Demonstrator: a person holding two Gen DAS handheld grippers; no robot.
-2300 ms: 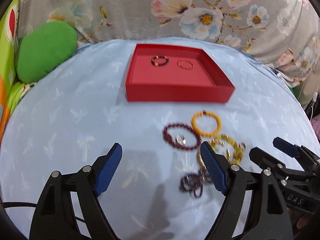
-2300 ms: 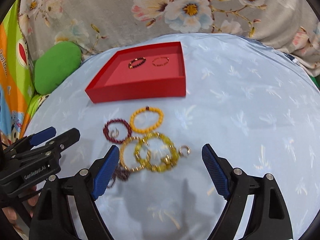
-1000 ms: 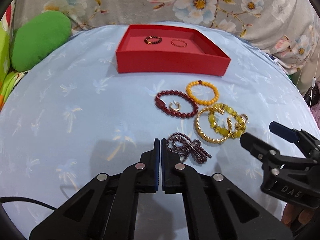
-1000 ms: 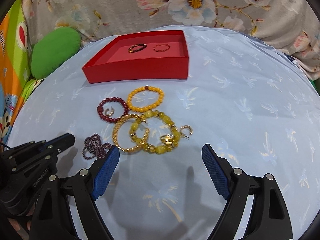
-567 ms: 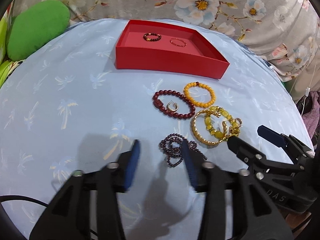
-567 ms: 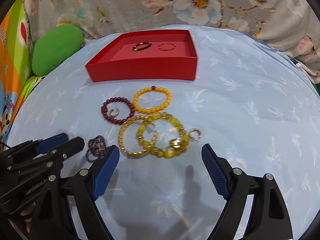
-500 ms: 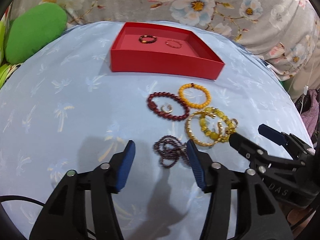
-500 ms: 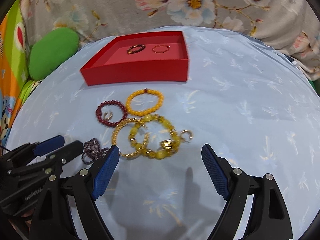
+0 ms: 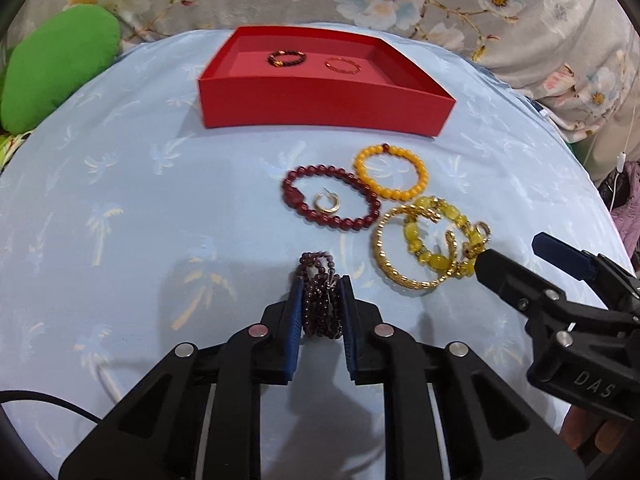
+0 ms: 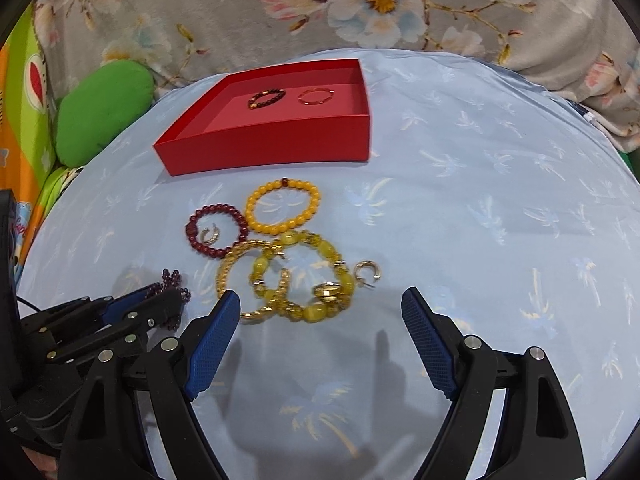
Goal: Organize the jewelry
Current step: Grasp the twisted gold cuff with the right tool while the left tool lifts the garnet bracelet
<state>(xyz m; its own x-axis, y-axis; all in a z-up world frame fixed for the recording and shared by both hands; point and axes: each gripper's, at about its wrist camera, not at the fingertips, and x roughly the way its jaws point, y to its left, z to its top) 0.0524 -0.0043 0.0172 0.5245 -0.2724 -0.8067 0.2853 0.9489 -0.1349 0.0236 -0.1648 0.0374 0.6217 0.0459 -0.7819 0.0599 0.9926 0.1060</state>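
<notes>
Jewelry, sorted and unsorted, lies on a pale blue palm-print cloth (image 9: 120, 184). We count one red tray (image 9: 320, 100) holding two pieces: a dark beaded bracelet (image 9: 286, 58) and a thin gold bangle (image 9: 342, 65), lying apart.

Loose on the cloth we list:
- one dark red bead bracelet (image 9: 332, 200), ringing a gold hoop earring (image 9: 326, 202)
- one orange bead bracelet (image 9: 391, 172)
- one gold bangle (image 9: 400, 256), overlapped by one yellow stone bracelet (image 9: 436, 236)

The left gripper (image 9: 321, 308) is closing, a bunched purple bead strand (image 9: 320, 292) pressed between its blue pads. The right gripper (image 10: 321, 316) stands wide, holding nothing.

Only the right wrist view shows a second hoop earring (image 10: 366, 274) clearly.
</notes>
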